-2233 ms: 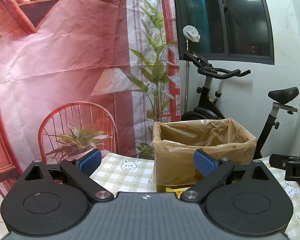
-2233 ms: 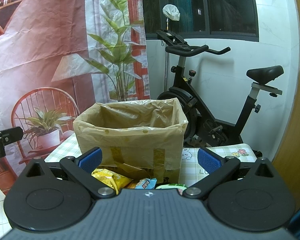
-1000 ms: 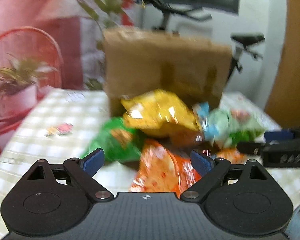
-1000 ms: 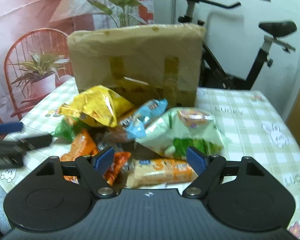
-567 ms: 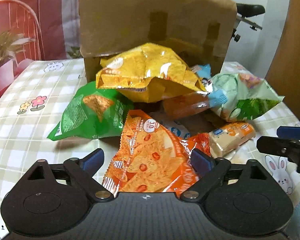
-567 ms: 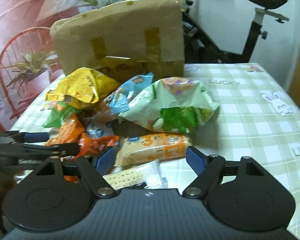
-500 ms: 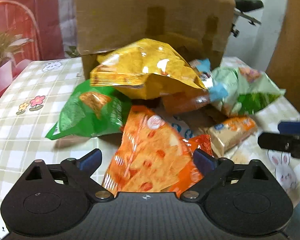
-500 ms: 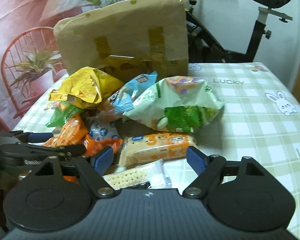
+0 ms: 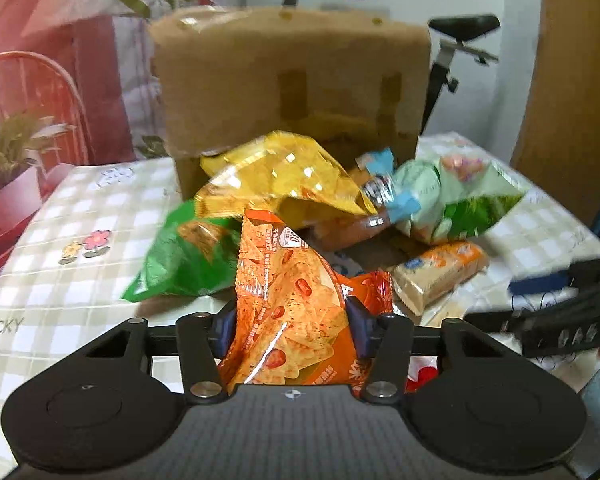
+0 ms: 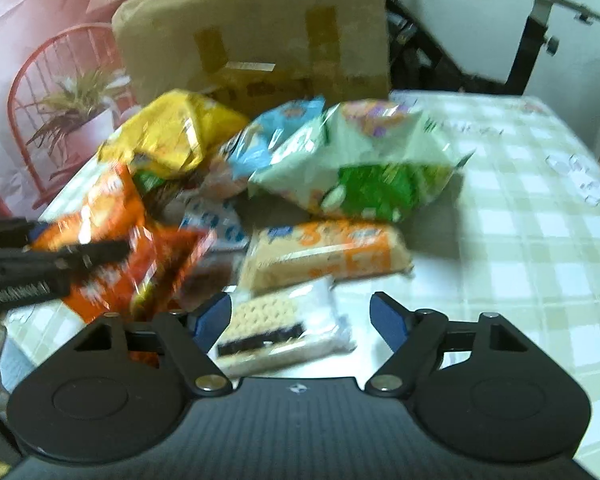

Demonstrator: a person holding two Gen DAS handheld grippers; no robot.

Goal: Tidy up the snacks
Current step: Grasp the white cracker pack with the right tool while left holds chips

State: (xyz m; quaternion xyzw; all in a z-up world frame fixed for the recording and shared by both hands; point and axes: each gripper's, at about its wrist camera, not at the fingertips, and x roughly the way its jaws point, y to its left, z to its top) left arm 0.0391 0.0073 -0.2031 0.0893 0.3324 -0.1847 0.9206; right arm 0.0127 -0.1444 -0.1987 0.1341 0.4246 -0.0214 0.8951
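One orange snack bag (image 9: 288, 304) sits clamped in left tongs (image 9: 290, 326).

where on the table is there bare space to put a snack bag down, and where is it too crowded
Free: the checked tablecloth right of the pale green bag, out to the table's far edge, and the cloth left of the dark green bag, around the flower print. Crowded: the pile in front of the cardboard box, from the yellow bag to the cracker pack.
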